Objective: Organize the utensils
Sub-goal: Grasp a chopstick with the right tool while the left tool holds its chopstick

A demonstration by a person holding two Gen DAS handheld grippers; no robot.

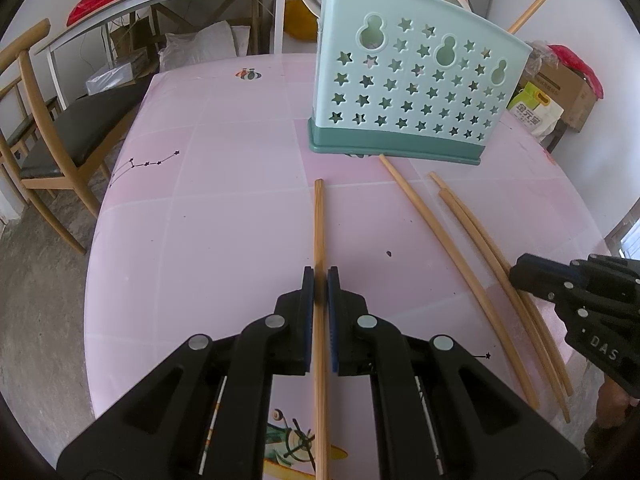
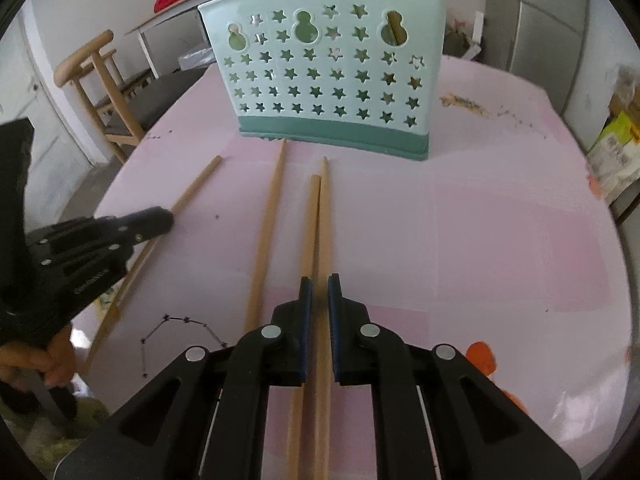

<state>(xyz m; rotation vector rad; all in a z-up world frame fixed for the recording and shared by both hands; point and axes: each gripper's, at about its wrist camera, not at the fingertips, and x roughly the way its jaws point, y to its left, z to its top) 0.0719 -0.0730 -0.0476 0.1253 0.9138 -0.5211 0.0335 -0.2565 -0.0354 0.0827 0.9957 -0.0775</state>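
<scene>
Black jaws of the left gripper (image 1: 320, 270) close on a single wooden chopstick (image 1: 319, 216), which runs straight ahead from between the blue pads across the pink worktop (image 1: 224, 208). Beyond its far tip and slightly to the right stands the mint-green utensil holder (image 1: 404, 92), its wall punched with star-shaped holes, on a darker green base. One more chopstick (image 1: 532, 6) pokes up from behind its right end. To the right of the left jaws, three loose chopsticks (image 1: 448, 248) lie on the worktop, fanning out from near the holder's base.

In the right wrist view, the right gripper (image 2: 319, 280) is nearly shut around a pair of chopsticks (image 2: 318, 224) lying side by side; whether the pads actually press on them cannot be told. Their tips point toward the holder's base, stopping short of it. Just left of these jaws lies another chopstick (image 2: 267, 236), its far end touching the holder. Further left, a hand (image 2: 48, 360) grips the left tool. A wooden chair (image 1: 44, 136) stands beside the worktop.
</scene>
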